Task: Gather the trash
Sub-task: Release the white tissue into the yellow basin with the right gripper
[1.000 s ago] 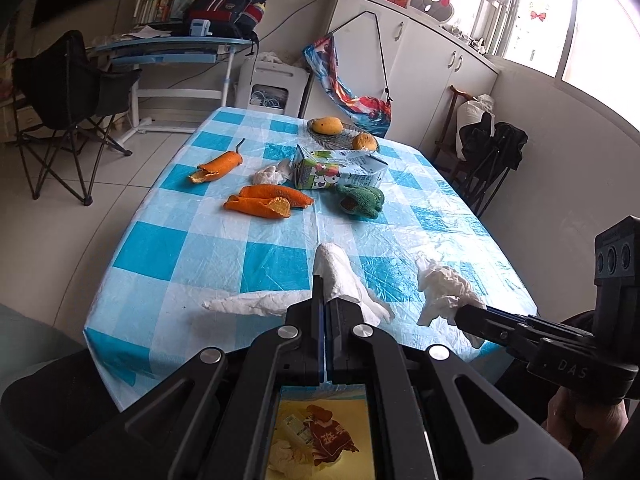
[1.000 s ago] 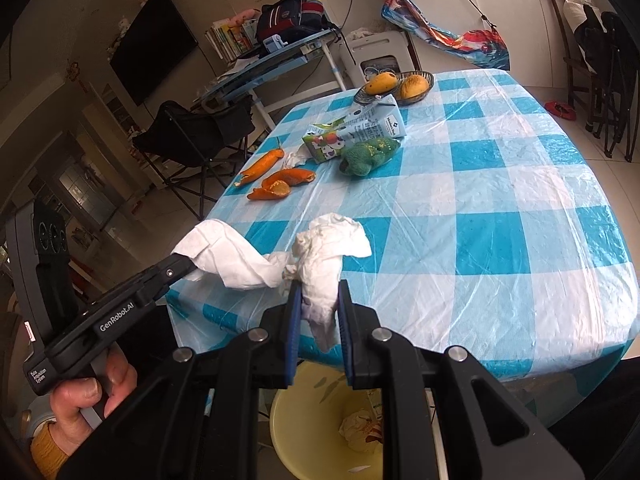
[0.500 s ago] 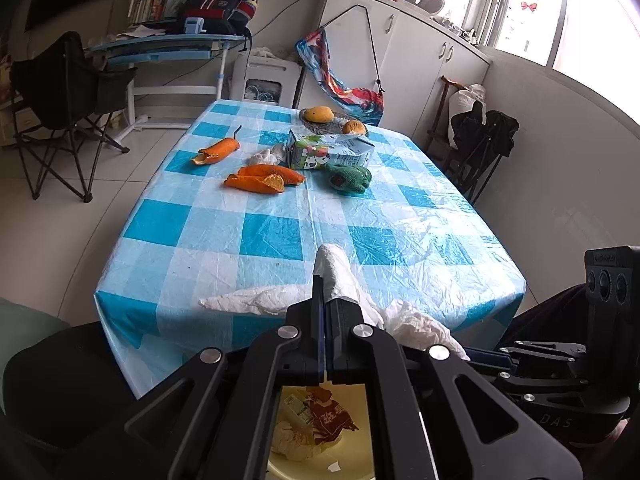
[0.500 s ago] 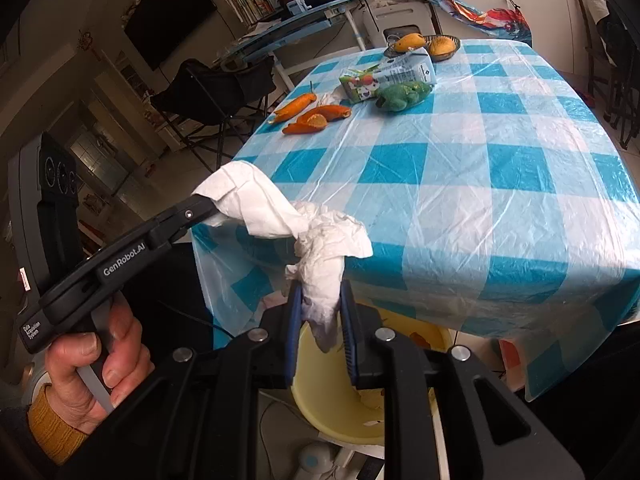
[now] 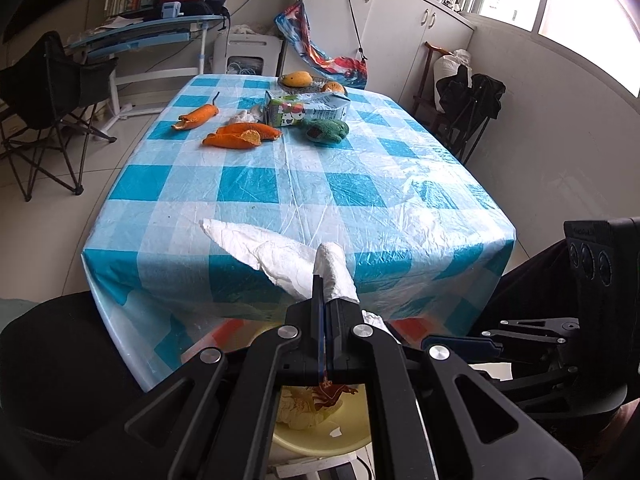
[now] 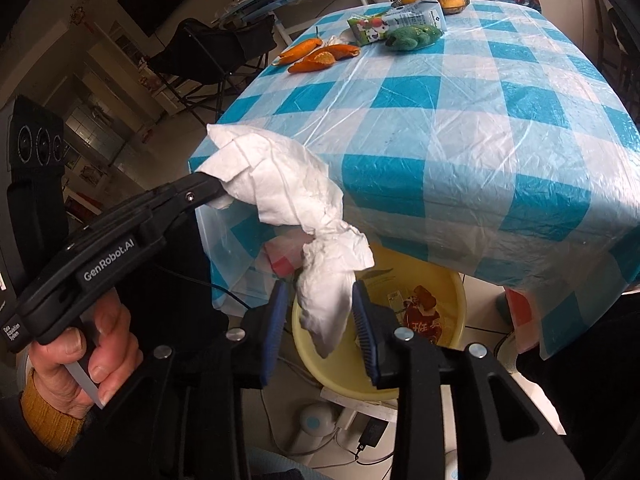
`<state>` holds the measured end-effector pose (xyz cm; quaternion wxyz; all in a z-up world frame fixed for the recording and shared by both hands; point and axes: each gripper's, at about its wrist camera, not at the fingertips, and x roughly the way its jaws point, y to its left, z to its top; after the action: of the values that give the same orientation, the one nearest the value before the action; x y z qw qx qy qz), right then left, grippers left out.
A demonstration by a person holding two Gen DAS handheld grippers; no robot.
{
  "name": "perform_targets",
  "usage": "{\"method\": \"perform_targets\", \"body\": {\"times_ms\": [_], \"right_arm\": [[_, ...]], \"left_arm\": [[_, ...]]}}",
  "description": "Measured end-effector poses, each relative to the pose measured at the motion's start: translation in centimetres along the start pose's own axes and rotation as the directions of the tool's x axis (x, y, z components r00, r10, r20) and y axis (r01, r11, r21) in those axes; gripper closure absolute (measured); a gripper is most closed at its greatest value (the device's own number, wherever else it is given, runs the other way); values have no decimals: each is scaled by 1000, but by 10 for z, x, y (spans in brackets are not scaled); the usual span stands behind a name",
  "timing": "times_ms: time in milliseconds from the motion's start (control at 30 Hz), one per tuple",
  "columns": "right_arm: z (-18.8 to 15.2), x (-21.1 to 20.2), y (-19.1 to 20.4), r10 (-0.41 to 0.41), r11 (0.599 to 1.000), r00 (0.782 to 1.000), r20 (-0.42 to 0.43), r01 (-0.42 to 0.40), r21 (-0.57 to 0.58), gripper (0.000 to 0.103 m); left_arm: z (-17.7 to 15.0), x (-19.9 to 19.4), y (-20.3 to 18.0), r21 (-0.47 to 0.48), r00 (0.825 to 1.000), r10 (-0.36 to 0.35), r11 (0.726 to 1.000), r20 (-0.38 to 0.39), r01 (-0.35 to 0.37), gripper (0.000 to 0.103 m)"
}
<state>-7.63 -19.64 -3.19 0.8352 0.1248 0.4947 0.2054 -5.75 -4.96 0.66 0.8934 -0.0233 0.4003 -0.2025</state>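
Note:
My left gripper is shut on a white crumpled tissue, held off the table's near edge above the yellow bin. It also shows in the right wrist view with that tissue. My right gripper is open, and a second white tissue hangs loose between its fingers, over the yellow bin. Orange peels, a milk carton and a green lump lie at the far end of the checked table.
A bowl of fruit stands at the table's far edge. A black folding chair stands left of the table, another dark chair on the right. White cabinets and a desk stand behind. Cables lie on the floor under the bin.
Both grippers pulled back off the table edge and lowered over the yellow bin, each carrying its tissue. The right gripper's jaws have opened, so its tissue now sits loose between them.

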Motion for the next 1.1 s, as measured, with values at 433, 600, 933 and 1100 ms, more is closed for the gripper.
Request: {"method": "perform_targets", "body": {"times_ms": [433, 600, 933, 1100], "right_arm": [[6, -26, -18, -34, 995, 989, 142, 21, 93, 55], [8, -29, -22, -40, 994, 986, 162, 23, 108, 53], [9, -31, -22, -44, 994, 984, 171, 26, 106, 51], [8, -32, -20, -44, 995, 983, 178, 26, 99, 50]], "left_arm": [[-14, 16, -11, 51, 992, -14, 998, -123, 20, 93], [-17, 20, -10, 52, 989, 36, 998, -145, -29, 47], [-16, 19, -3, 44, 986, 81, 996, -143, -75, 35], [-13, 13, -2, 38, 990, 86, 996, -113, -82, 34]]}}
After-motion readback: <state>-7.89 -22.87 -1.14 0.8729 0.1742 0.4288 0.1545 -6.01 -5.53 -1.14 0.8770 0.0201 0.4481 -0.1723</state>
